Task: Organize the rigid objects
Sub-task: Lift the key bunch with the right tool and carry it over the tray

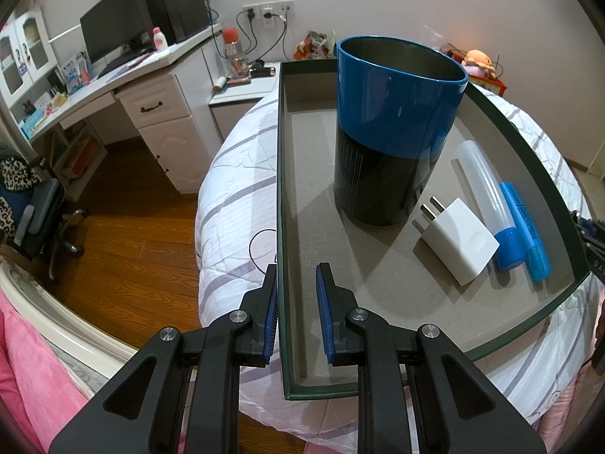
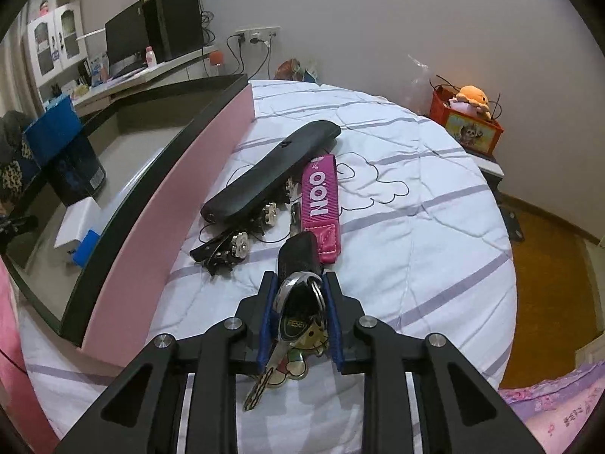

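We saw a shallow tray (image 1: 281,189) resting on a bed (image 1: 227,189). In the tray stood a tall canister (image 1: 393,132); to its right lay a plug adapter (image 1: 459,240), then a tube (image 1: 487,200) and a marker (image 1: 525,227) side by side, touching. Right of the tray, on the bed, lay a long case (image 2: 270,172), a strap (image 2: 319,196) just beside it, and nearer us a bunch of keys (image 2: 298,317). Left of the bed stood a desk (image 1: 113,87) holding a monitor (image 1: 113,26).
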